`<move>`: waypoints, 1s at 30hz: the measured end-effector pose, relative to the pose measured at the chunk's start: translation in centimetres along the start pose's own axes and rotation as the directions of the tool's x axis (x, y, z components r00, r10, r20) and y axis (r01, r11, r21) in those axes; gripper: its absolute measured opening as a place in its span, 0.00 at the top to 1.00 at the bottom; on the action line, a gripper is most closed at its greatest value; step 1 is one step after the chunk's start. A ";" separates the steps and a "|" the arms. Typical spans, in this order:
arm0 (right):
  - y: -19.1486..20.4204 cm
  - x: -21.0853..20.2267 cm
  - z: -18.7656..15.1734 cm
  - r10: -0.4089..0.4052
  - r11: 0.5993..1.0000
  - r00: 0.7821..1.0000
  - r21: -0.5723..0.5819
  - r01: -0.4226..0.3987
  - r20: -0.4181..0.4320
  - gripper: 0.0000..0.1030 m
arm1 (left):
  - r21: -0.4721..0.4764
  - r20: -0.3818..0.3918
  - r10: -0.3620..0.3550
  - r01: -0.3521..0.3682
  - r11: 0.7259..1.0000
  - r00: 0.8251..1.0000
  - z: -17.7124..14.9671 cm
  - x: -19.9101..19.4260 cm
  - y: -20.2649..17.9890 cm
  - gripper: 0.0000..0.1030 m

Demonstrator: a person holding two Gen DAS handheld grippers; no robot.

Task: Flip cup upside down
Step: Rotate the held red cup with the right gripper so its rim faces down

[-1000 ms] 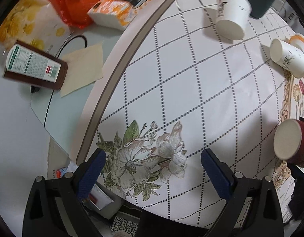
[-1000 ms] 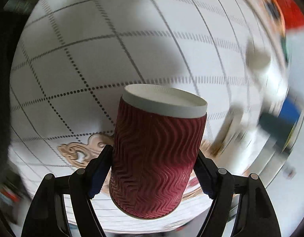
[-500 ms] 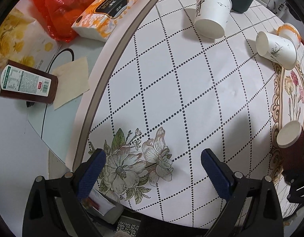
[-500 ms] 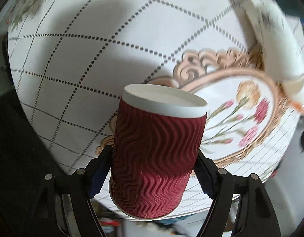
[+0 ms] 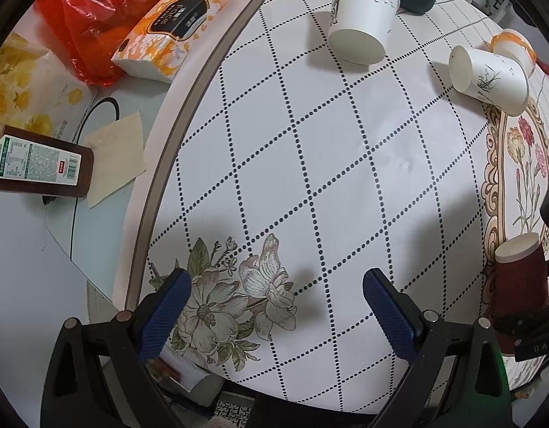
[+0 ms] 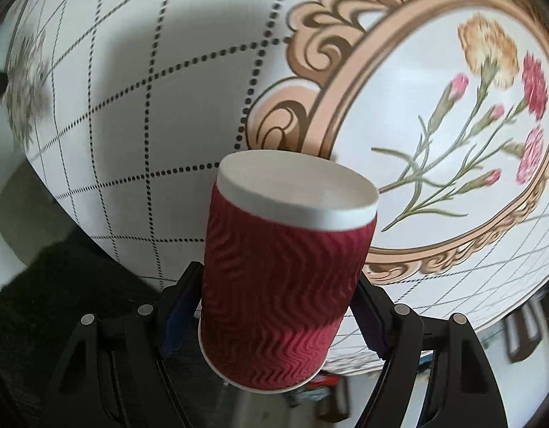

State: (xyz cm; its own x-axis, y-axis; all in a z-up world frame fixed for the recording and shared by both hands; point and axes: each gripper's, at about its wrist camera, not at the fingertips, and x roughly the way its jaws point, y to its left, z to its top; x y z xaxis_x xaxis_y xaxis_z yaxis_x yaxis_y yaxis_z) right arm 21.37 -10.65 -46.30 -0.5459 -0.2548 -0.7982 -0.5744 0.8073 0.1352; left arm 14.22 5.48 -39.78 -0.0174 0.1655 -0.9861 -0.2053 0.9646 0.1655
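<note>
One red ripple-wall paper cup [image 6: 285, 278] sits clamped in the right hand-held gripper [image 6: 274, 315], its blue pads pressing the ribbed sleeve from both sides, about halfway down the body. It hangs above the table [image 6: 131, 82], just over the ornate tan frame of the flower print, with the white flat end pointing forward and the wider rolled rim back toward the camera. From the left wrist view the same cup [image 5: 520, 278] shows at the far right edge, apparently clear of the surface.

It looks like a light, empty cup: thin paper that gives under a hard squeeze, but the wavy sleeve offers plenty of friction. The mid-body hold seems the sensible one, away from the soft rim.

The left hand-held gripper [image 5: 274, 306] hovers wide open over the grey flower print, holding nothing.

Hard to judge: the cup's interior is hidden, the pad contact is largely covered by the cup wall, and the gap between cup and table cannot be read. Blur smears the right view's edges. Two white paper cups [image 5: 360, 25] lie tipped further back.
</note>
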 end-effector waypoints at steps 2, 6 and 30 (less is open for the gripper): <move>-1.6 0.3 0.3 0.010 1.000 1.000 0.016 -0.010 0.000 0.21 | 0.004 -0.001 0.000 0.000 1.000 1.000 0.0 0.0 -0.3 0.04; -3.7 -0.3 1.6 0.023 0.999 1.000 0.041 -0.023 -0.012 0.20 | 0.010 -0.009 -0.005 0.005 1.000 1.000 0.1 0.1 -1.0 0.04; -8.7 -6.1 -1.1 0.079 0.974 0.955 0.181 -0.134 0.287 0.30 | 0.026 -0.109 -0.094 0.098 0.995 0.990 2.1 1.3 -3.8 0.04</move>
State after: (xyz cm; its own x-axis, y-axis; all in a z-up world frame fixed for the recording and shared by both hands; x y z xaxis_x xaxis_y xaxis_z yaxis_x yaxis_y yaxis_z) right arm 28.97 -16.74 -41.96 -0.3914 -0.0272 -0.9198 -0.3761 0.9170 0.1329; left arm 17.05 2.50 -41.64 -0.1046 0.0502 -0.9932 -0.1806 0.9812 0.0686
